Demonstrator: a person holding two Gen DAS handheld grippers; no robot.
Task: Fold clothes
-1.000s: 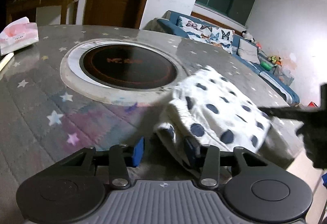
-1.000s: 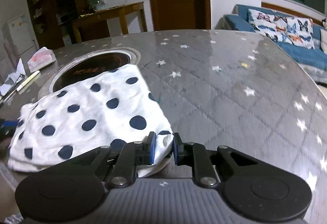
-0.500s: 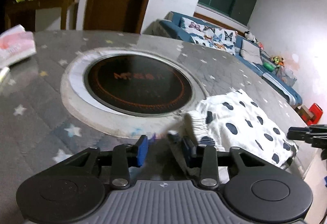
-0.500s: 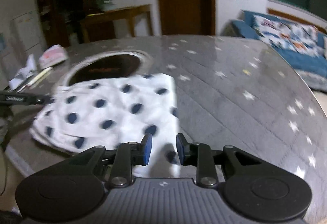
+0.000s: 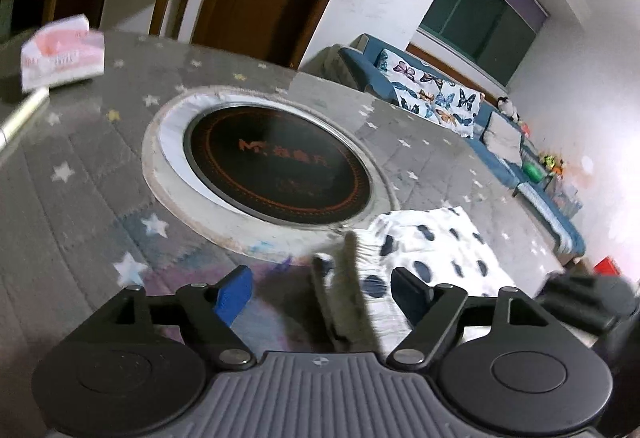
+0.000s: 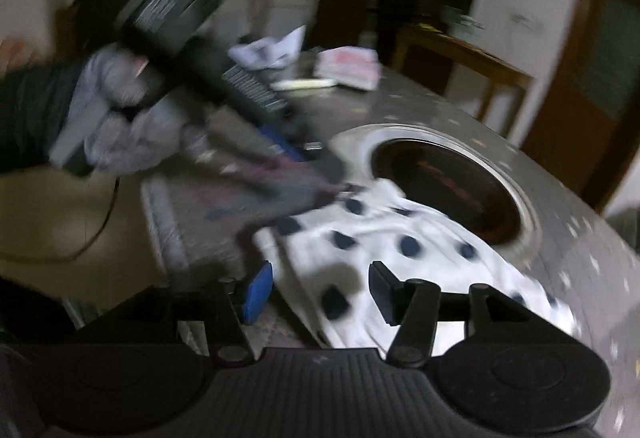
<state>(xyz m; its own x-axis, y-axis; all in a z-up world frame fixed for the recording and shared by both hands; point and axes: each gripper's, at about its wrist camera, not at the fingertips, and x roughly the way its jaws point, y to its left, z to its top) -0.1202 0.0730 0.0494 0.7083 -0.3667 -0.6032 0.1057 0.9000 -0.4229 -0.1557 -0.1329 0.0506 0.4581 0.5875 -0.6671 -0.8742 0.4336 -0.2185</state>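
A folded white garment with dark blue dots point(image 5: 432, 258) lies on the grey star-patterned table point(image 5: 80, 198), just right of the round black hob point(image 5: 276, 166). My left gripper point(image 5: 320, 290) is open, and the garment's gathered edge stands between its fingers. My right gripper point(image 6: 320, 288) is open over the near end of the same garment point(image 6: 400, 250), which lies flat. The left gripper point(image 6: 280, 142) and the gloved hand holding it show at the left of the blurred right wrist view.
A pink tissue pack point(image 5: 62, 56) and a pale stick point(image 5: 22, 114) lie at the table's far left. Crumpled paper point(image 6: 268, 48) lies at the far edge. The table edge runs close to the garment. A blue sofa point(image 5: 480, 118) stands behind.
Both grippers have opened wide and let go of the garment. It now lies folded on the table. The right gripper has swung round to face the left one.
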